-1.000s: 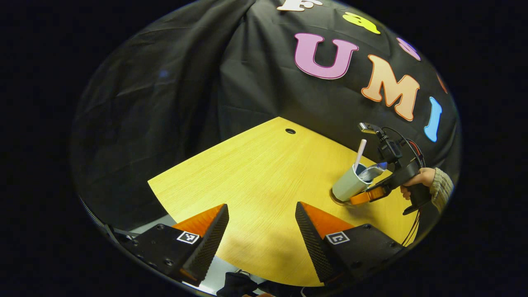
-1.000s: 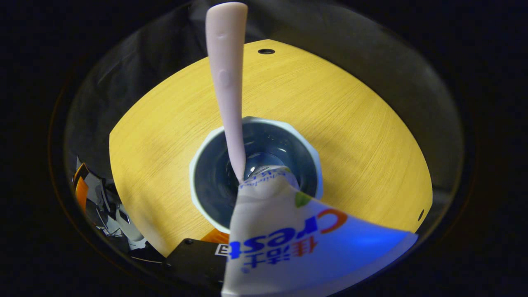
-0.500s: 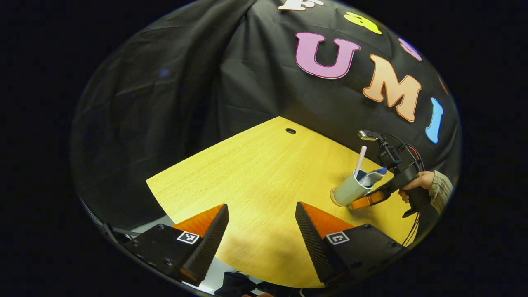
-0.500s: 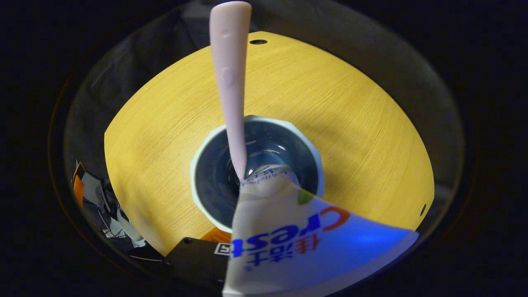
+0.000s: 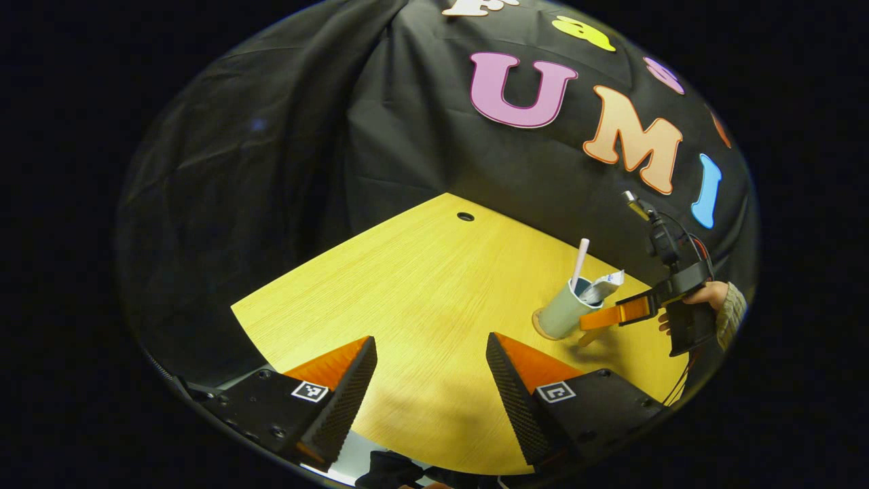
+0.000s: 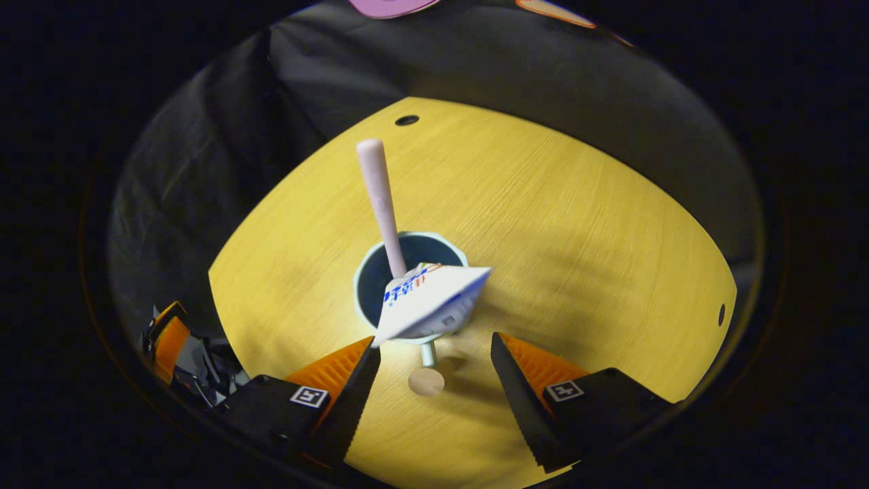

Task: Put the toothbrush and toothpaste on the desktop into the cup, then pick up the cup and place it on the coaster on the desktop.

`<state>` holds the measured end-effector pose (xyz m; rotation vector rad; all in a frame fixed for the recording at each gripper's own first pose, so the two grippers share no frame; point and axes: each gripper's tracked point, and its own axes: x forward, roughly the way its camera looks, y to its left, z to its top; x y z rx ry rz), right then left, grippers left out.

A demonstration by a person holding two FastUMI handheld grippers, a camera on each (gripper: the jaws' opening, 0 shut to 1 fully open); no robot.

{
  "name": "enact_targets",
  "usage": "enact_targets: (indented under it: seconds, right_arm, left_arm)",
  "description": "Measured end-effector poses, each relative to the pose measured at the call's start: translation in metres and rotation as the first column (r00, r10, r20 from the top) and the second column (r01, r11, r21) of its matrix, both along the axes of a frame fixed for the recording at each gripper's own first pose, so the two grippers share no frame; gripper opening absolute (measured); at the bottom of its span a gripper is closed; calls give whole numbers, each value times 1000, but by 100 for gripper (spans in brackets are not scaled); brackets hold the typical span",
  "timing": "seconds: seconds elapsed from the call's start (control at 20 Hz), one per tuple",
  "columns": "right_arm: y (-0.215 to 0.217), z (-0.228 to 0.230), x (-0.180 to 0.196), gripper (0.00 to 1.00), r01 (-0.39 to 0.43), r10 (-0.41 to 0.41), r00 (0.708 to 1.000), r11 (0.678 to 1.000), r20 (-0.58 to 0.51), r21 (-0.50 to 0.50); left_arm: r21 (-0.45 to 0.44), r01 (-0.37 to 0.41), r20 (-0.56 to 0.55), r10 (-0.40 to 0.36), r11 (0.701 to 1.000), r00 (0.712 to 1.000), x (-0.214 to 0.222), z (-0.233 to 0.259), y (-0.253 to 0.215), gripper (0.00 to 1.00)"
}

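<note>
A: Step? Toothbrush (image 6: 380, 197) + toothpaste tube (image 6: 431, 299) both in cup (image 5: 562, 314), so loading done. Brush handle up and leaning, tube's flat crimped end poking over rim.

B: Cup placement? In left gripper view, cup upright on desktop (image 5: 421, 285), far right side, a tan disc edge showing under its base — reads as coaster (image 5: 540, 331). Looks set down already, as a judgement.

A: Right gripper (image 6: 432, 380) state? Jaws wide apart, nothing between them, just short of cup on the near side. Also seen from left gripper view (image 5: 601, 319), tip just beside cup wall, hand (image 5: 703, 299) on grip. Whether touching the cup: can't tell.

B: Small round tan spot on desktop between right gripper's fingers — unclear what, skip.

A: Left gripper (image 5: 432, 387)? Open too, empty, low over near edge of desktop, well apart from cup.

B: So phase = release after placing; task looks about finished.

A: Next move needs? Straight pull-back of right gripper w/o clipping cup or overhanging tube. Cup top-heavy w/ leaning brush, so tip risk if bumped.
</note>
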<state>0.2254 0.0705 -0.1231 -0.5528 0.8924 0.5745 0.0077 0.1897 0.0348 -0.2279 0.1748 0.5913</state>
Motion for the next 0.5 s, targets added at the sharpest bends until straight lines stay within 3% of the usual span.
enact_targets:
  seconds: [0.3, 0.5]
  right_arm:
    - [-45, 76, -34, 99, 40, -76, 982, 979, 173, 200]
    - [-87, 118, -57, 99, 71, -176, 932, 947, 318, 313]
  left_arm:
    - [10, 104, -7, -104, 995, 995, 24, -2, -24, 94]
    - [32, 187, -12, -186, 982, 982, 44, 3, -37, 95]
